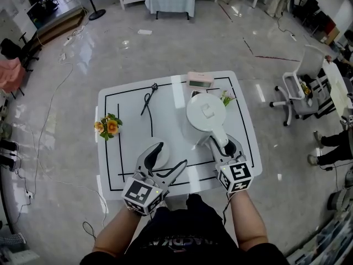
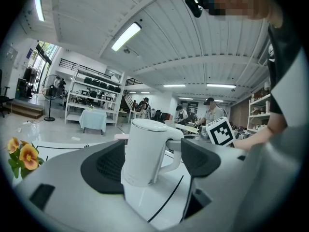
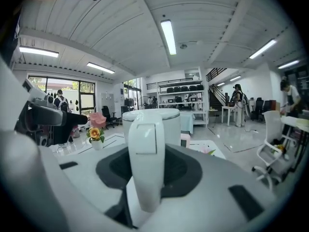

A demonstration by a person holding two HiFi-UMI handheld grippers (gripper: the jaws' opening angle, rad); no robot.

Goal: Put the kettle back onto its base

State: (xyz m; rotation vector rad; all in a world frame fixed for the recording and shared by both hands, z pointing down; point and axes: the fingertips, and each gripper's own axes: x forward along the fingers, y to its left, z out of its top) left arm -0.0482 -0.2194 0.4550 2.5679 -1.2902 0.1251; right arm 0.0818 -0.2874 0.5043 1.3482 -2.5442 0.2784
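Plainly the white kettle [image 1: 206, 113], upright on the table [image 1: 127, 126] well right of its round base [image 1: 156, 156], looks rigid, smooth and perhaps water-heavy, so the handle [image 3: 146, 168] is the hold; the right gripper [image 1: 223, 142] is clamped there; the left gripper [image 1: 172, 153] gapes empty near the base; no lettering is legible.

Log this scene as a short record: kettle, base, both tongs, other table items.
kettle: white, upright on the table, handle toward the person
kettle base: white disc on the table, left of the kettle, apart from it
right tongs: around the kettle handle; pad contact unclear
left tongs: open, gripping nothing, tips by the kettle base
other items: orange flowers at the table's left edge; pink box beyond the kettle
task status: kettle not yet on the kettle base
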